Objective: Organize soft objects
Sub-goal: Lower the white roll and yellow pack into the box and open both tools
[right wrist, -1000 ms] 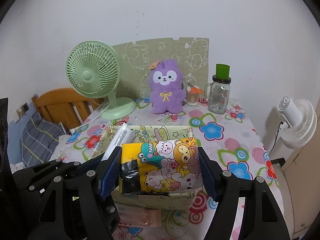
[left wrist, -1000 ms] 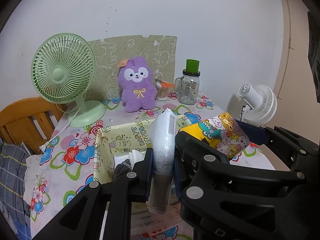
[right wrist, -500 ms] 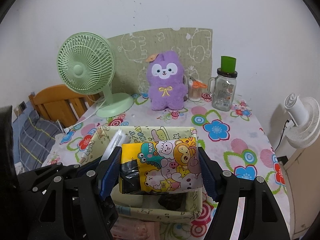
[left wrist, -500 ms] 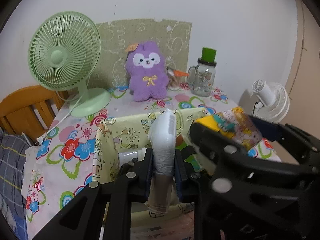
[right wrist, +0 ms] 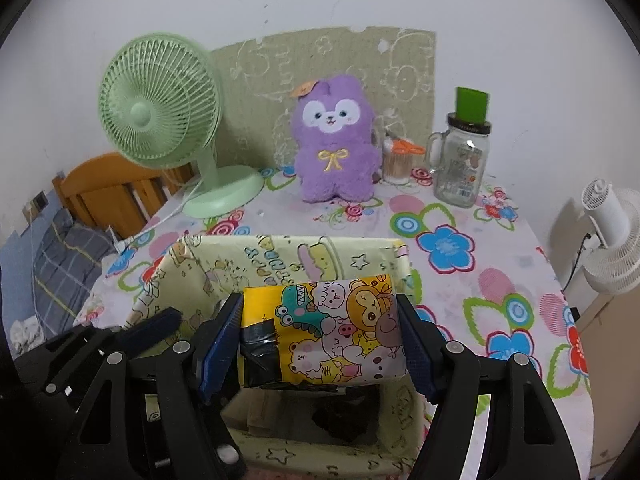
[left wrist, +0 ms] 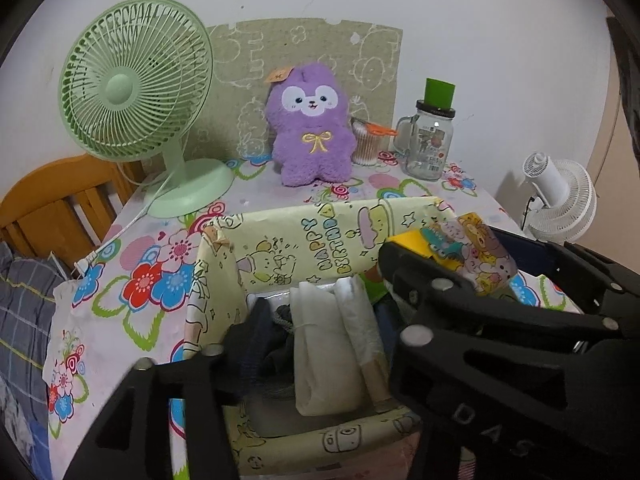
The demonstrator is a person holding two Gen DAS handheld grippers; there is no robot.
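- Left wrist view: white wall behind a table (left wrist: 132, 304) covered with a floral cloth; a green desk fan (left wrist: 134, 92), a purple plush toy (left wrist: 310, 128), a cup of cotton swabs (left wrist: 366, 144) and a glass mug jar with a green lid (left wrist: 430, 140) stand along the far edge, in front of a green patterned sheet taped to the wall.
- A white fan (left wrist: 560, 204) stands off the table at right; a wooden bed frame (left wrist: 60, 208) shows at left.
- A yellow box wrapped in "Happy Birthday" paper (left wrist: 304, 236) sits on the table, near side.
- Inside the box, a white wrapped pack (left wrist: 352, 332) stands on end beside dark fabric items (left wrist: 272, 344).
- The left gripper (left wrist: 312, 360) has its jaws opening; the white pack stands between them, and the blurred left finger is clear of it.
- Right wrist view: same wall, table and items; box (right wrist: 280, 256) directly below.
- The right gripper (right wrist: 320, 340) clamps a yellow cartoon-print tissue pack (right wrist: 332, 332) crosswise, both blue pads (right wrist: 222, 344) pressing its ends.
- The tissue pack hangs over the box opening, a dark item (right wrist: 340, 420) visible beneath it.
- The left gripper's blue-padded finger (right wrist: 156, 326) shows at left, over the box's left wall.
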